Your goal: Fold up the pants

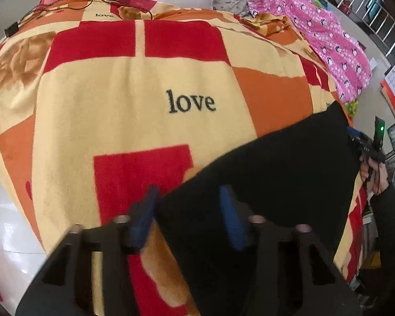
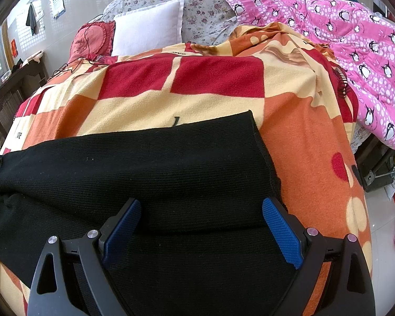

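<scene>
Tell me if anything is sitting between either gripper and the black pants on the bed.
Nothing visible is. The left gripper straddles the edge of the black pants, one finger over the blanket. The right gripper stands open directly over the fabric. No other item lies on the pants.

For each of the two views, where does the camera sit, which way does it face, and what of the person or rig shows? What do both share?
Left wrist: on the left gripper, angled down at the black pants' edge on the blanket; its jaws straddle that edge; the person's other hand shows far right.
Right wrist: on the right gripper, looking down over the pants toward the white pillow; open jaws only.
Shared: pants, blanket, pink penguin quilt.
</scene>
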The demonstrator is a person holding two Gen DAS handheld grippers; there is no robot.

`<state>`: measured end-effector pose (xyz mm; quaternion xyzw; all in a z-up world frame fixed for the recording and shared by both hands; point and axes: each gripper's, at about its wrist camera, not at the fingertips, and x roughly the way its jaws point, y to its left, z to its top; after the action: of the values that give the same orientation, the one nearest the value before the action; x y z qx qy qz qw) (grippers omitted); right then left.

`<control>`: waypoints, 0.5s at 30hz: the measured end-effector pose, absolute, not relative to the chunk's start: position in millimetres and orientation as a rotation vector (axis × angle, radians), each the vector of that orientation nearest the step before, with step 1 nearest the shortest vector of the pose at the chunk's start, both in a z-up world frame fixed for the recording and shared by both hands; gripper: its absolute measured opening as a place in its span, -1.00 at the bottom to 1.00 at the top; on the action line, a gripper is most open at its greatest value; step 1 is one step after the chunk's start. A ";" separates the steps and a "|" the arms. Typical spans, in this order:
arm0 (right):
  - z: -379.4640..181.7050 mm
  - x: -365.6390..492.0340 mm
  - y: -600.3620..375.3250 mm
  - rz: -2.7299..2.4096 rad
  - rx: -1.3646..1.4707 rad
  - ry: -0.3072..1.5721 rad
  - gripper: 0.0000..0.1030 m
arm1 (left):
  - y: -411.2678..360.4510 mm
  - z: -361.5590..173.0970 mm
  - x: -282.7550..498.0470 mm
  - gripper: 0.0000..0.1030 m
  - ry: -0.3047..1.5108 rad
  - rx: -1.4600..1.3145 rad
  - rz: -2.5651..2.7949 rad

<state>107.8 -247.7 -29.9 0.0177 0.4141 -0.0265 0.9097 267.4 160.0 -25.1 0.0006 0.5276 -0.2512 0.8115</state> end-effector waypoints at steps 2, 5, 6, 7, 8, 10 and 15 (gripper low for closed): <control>-29.8 107.8 -247.9 -0.054 0.036 0.854 0.83 | 162.0 -21.1 263.2 -0.47 1.112 -0.001 -0.536; -29.9 107.8 -247.9 -0.055 0.036 0.854 0.83 | 166.3 -12.1 256.8 -0.69 1.083 -0.006 -0.534; -29.9 107.8 -247.9 -0.055 0.036 0.854 0.83 | 164.8 -9.1 253.5 -0.83 1.074 0.011 -0.530; -29.8 107.8 -248.0 -0.055 0.036 0.854 0.83 | 162.1 -8.2 252.6 -0.93 1.068 0.022 -0.525; -29.8 107.7 -248.0 -0.054 0.038 0.854 0.83 | 159.0 -5.6 250.5 -0.93 1.053 0.039 -0.507; -29.6 107.7 -248.2 -0.052 0.042 0.852 0.83 | 155.2 -0.2 247.2 -0.94 1.027 0.052 -0.474; -29.4 107.5 -248.3 -0.054 0.043 0.850 0.83 | 138.7 19.2 233.2 -0.94 0.986 0.151 -0.401</control>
<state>107.5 -248.3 -29.4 0.0206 0.4122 -0.0260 0.9105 233.2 138.7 19.2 0.0717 0.4695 -0.1911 0.8590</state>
